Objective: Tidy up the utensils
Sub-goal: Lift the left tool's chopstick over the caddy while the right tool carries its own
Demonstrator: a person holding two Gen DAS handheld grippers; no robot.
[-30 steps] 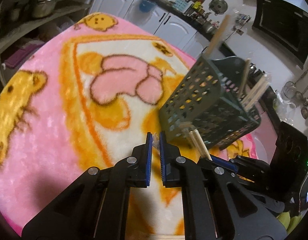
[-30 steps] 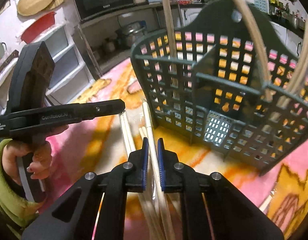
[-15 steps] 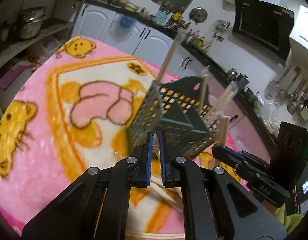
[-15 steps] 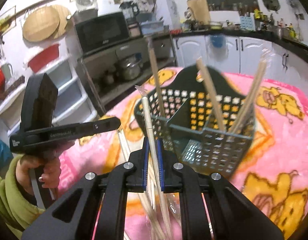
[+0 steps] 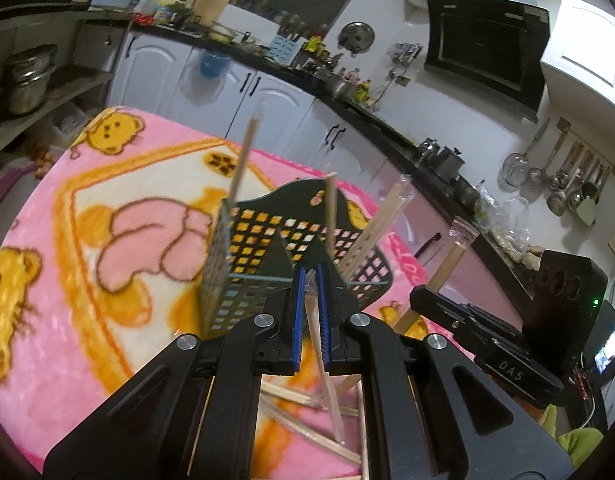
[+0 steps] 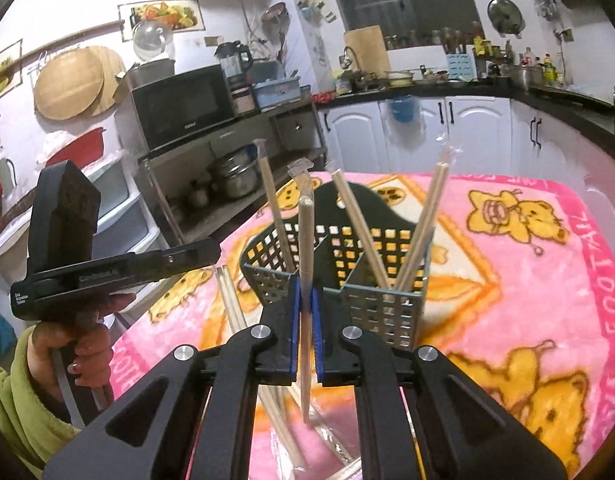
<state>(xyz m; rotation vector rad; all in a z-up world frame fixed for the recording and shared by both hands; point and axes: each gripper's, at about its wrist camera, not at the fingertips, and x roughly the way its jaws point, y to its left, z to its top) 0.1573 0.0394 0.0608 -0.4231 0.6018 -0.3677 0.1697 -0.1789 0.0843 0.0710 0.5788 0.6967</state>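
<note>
Two wrapped chopstick pairs are now lifted off the pink blanket [image 6: 507, 264]: left gripper [image 5: 309, 312] clamps one [image 5: 321, 360], right gripper [image 6: 304, 328] clamps another [image 6: 306, 264], both raised before the green slotted caddy [image 6: 371, 300]. Earlier they sat low by the loose pile [image 5: 307, 432]. Insertion looks next.

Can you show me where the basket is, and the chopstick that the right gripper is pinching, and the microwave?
basket [image 6: 381, 307]: right wrist view, front mesh wall.
wrapped chopstick [image 6: 306, 248]: right wrist view, shaft above the jaws.
microwave [image 6: 179, 109]: right wrist view, dark door.
</note>
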